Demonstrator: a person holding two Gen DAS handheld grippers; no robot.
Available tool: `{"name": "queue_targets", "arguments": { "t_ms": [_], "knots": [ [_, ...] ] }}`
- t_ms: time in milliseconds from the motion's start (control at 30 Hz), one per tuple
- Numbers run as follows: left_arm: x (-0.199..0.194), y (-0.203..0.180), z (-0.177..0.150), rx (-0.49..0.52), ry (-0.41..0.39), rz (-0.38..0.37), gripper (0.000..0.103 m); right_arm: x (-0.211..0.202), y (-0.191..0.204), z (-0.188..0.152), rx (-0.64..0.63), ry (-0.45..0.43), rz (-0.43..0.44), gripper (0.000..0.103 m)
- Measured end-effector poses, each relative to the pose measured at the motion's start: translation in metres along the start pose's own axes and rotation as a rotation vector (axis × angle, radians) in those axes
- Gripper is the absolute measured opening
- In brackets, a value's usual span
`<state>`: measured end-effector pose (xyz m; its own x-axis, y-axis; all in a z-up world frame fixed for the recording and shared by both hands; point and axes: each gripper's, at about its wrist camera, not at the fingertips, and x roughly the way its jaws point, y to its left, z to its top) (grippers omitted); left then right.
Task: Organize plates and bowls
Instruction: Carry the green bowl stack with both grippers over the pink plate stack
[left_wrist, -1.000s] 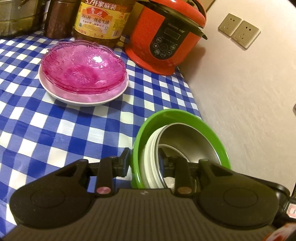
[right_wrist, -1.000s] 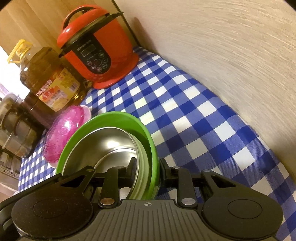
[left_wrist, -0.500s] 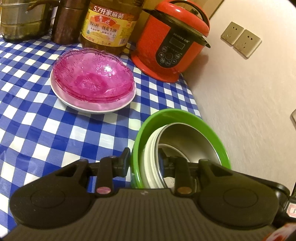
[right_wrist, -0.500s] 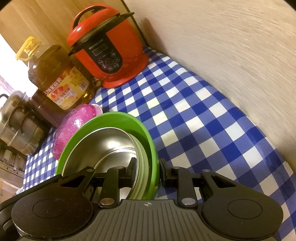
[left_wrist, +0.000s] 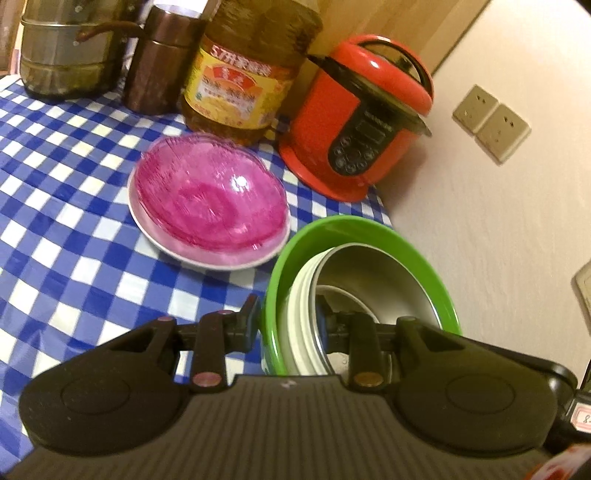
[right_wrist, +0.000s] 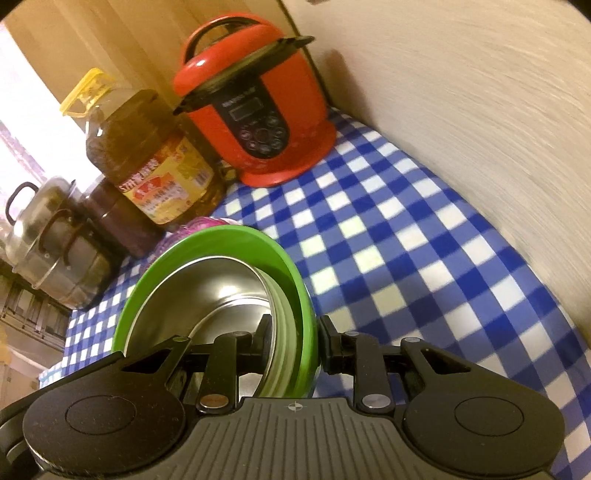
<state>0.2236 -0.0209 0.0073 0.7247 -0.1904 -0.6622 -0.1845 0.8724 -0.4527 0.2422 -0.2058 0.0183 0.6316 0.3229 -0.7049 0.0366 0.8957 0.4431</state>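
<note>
Left wrist: 1 green bowl (left_wrist: 354, 236) w/ nested bowls, both grippers clamped.

The right gripper (right_wrist: 291, 341) fingers (right_wrist: 330, 347) clamp the green bowl (right_wrist: 295, 280) rim, steel bowl (right_wrist: 207, 295) nested inside.

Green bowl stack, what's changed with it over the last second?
Both claws, left and right, have carried the green plastic bowl with its nested white and steel bowls toward the red pressure cooker, close beside the pink glass dishes. Both grips stayed clamped on opposite rims; nothing was released.
</note>
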Motion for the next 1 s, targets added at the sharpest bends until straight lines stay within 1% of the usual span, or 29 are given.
{"name": "queue_targets", "arguments": {
  "t_ms": [300,500,600,833,1000],
  "knots": [
    [-0.006,0.018,0.034,-0.042,-0.039,0.019,0.027,0.017,0.036,0.019,-0.039,0.002,0.039,0.025],
    [-0.004,0.032,0.057,-0.074,-0.061,0.037,0.027,0.035,0.06,0.032,-0.061,0.01,0.063,0.025],
    [-0.002,0.037,0.067,-0.074,-0.07,0.05,0.027,0.045,0.07,0.038,-0.067,0.014,0.076,0.025],
    [0.01,0.049,0.096,-0.083,-0.078,0.067,0.027,0.072,0.089,0.053,-0.068,0.026,0.1,0.025],
    [0.026,0.058,0.111,-0.082,-0.073,0.075,0.027,0.092,0.097,0.062,-0.077,0.036,0.101,0.025]
  ]
}}
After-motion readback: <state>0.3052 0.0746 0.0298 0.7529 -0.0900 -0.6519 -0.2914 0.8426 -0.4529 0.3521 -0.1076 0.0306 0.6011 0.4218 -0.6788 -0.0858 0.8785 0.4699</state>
